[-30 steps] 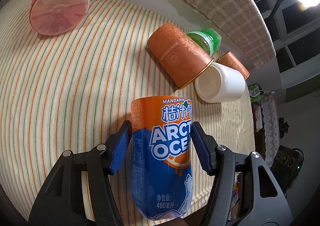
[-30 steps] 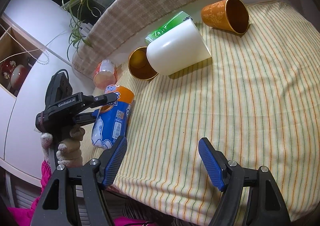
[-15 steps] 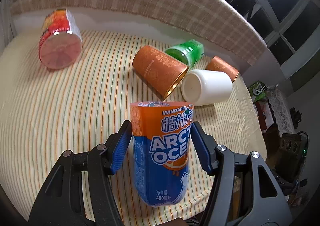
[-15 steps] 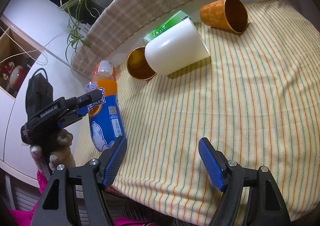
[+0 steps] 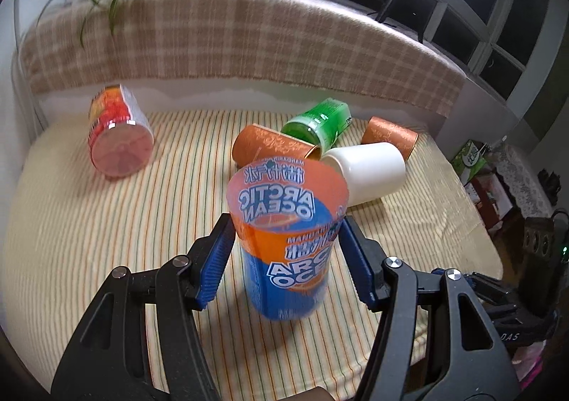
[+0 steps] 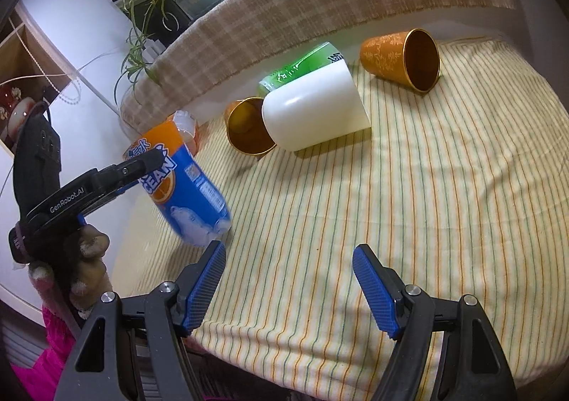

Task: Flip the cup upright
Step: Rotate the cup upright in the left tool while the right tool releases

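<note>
My left gripper (image 5: 286, 258) is shut on the orange-and-blue Arctic Ocean cup (image 5: 290, 241). The cup is tilted with its open mouth up and towards the camera, its blue base just above or at the striped cloth. In the right wrist view the same cup (image 6: 185, 187) leans near the table's left edge, held by the left gripper (image 6: 138, 170). My right gripper (image 6: 290, 280) is open and empty over the front of the table.
Lying on their sides on the striped tablecloth (image 5: 106, 223): a white cup (image 5: 370, 173), two copper cups (image 5: 270, 148) (image 5: 389, 138), a green cup (image 5: 320, 123) and a red-orange cup (image 5: 117, 138). A checked backrest (image 5: 249, 38) bounds the far side.
The left gripper has turned the Arctic Ocean cup from lying flat towards upright, its mouth now facing up. The right gripper has stayed still.
</note>
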The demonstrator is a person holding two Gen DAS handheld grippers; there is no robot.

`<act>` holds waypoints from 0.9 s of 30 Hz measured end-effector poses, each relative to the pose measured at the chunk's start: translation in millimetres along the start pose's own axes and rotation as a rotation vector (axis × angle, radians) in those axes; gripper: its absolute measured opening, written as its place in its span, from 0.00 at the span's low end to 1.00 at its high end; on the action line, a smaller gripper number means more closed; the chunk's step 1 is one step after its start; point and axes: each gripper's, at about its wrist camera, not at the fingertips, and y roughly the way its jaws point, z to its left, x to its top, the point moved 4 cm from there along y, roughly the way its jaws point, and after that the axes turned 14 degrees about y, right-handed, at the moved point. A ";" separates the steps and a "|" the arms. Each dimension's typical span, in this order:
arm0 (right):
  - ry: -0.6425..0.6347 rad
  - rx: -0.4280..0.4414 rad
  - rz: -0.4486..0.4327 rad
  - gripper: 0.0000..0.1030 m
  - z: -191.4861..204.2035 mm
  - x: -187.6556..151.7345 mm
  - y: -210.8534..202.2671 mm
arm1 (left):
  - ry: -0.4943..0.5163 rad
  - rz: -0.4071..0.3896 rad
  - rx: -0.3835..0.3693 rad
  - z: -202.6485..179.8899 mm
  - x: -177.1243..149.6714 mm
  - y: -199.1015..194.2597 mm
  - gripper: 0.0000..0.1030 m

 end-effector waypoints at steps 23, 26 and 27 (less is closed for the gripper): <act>0.000 -0.018 -0.008 0.75 -1.6 0.4 -0.4 | 0.087 -0.014 0.049 -17.1 -4.1 1.0 0.60; -0.002 -0.018 -0.008 0.75 -0.9 0.6 -0.6 | 0.086 -0.012 0.038 -16.9 -5.0 -0.2 0.60; -0.003 -0.017 -0.008 0.75 -0.5 0.8 -0.6 | 0.085 -0.010 0.032 -17.5 -5.8 -0.6 0.60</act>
